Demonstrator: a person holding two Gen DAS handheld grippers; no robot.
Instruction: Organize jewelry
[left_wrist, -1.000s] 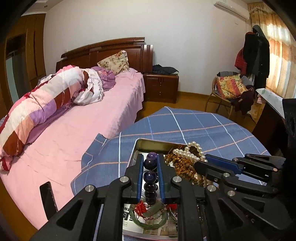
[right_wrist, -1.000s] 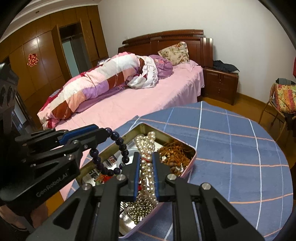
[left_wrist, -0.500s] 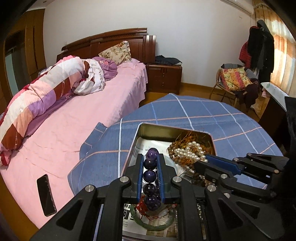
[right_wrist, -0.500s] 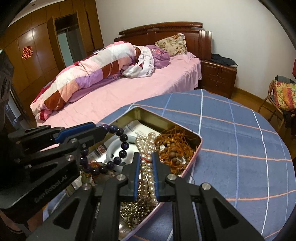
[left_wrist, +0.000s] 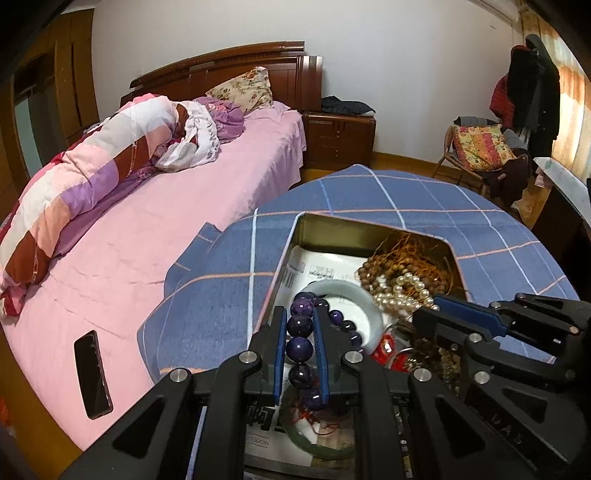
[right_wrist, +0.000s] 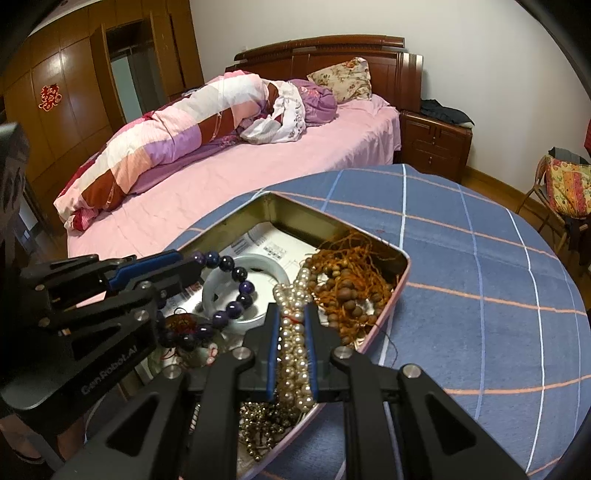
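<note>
An open metal tin (left_wrist: 369, 230) (right_wrist: 400, 275) sits on the blue checked tablecloth. My left gripper (left_wrist: 300, 321) (right_wrist: 184, 260) is shut on a purple bead bracelet (left_wrist: 300, 347) (right_wrist: 236, 291), held low over the tin's left part. My right gripper (right_wrist: 292, 314) (left_wrist: 436, 308) is shut on a white pearl necklace (right_wrist: 293, 354) (left_wrist: 404, 291) over the tin's middle. In the tin lie a white bangle (left_wrist: 364, 295) (right_wrist: 266, 267), brown wooden beads on orange cord (left_wrist: 406, 266) (right_wrist: 347, 284), a green bangle (left_wrist: 325, 448), a red charm (left_wrist: 388, 350) and a dull metal bead chain (right_wrist: 258, 421).
The round table's blue cloth (right_wrist: 480, 295) stretches to the right of the tin. A pink bed (left_wrist: 166, 221) with a rolled quilt stands just left of the table, a black phone (left_wrist: 92, 373) lying on it. A chair with a cushion (left_wrist: 480, 147) stands at the back right.
Both grippers have sunk toward the tin with their strands still held. The purple bracelet and the pearls now hang lower over the tin's contents, and the white bangle has come into view.
</note>
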